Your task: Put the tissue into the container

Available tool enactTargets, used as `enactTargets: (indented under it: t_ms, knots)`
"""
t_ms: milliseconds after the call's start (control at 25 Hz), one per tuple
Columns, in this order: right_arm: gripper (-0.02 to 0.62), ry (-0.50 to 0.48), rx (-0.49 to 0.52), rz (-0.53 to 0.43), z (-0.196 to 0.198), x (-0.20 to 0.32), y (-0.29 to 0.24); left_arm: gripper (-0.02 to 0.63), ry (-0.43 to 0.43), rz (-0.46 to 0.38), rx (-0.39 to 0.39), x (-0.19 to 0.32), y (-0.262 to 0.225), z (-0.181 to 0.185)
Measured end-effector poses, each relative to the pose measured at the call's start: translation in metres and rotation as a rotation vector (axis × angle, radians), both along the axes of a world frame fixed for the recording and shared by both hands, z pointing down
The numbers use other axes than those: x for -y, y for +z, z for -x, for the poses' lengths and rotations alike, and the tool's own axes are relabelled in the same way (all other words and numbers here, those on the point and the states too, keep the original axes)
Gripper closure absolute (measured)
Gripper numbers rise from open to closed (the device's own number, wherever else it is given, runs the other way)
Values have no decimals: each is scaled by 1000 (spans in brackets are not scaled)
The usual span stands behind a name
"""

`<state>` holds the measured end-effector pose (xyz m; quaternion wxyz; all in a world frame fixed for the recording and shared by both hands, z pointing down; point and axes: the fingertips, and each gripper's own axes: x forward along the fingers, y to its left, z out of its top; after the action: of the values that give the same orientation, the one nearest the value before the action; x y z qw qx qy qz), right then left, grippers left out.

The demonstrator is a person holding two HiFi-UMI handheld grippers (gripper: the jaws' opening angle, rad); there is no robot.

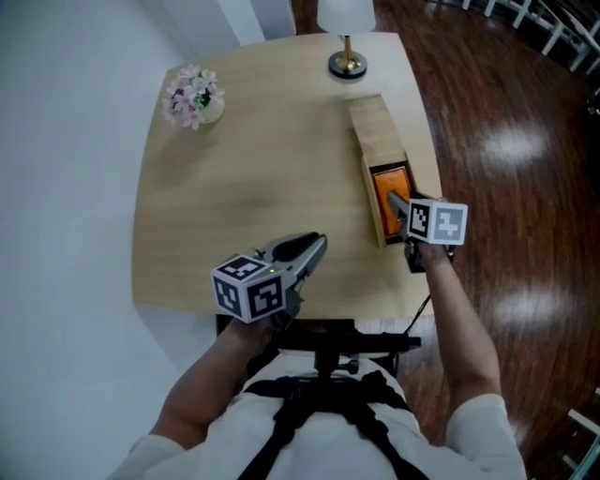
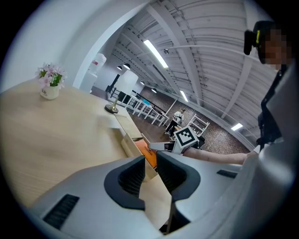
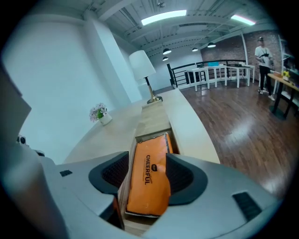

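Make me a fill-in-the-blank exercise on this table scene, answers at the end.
1. The tissue pack lying in the wooden box is ____ in colour.
2. The gripper with its jaws on either side of the pack is the person's ____ one.
3. On the table, the lamp stands at the far edge, and the small vase holds ____.

Missing words: orange; right; flowers

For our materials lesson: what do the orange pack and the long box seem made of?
Pack: probably soft plastic film, slightly glossy; it creases and carries print. Box: seemingly pale wood or veneer, matte; faint grain shows on top.
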<state>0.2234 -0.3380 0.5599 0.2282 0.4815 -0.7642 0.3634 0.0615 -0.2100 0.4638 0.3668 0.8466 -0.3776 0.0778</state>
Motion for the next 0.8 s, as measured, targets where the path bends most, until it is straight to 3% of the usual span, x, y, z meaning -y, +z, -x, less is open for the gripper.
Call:
enactTargets:
  t_ms: [360, 800]
  knots:
    - [449, 101, 38, -155, 7, -17, -55, 537, -17, -82, -38, -8, -21, 37]
    - [457, 85, 59, -237, 49, -67, -88, 538, 6, -139, -46, -48, -32, 75]
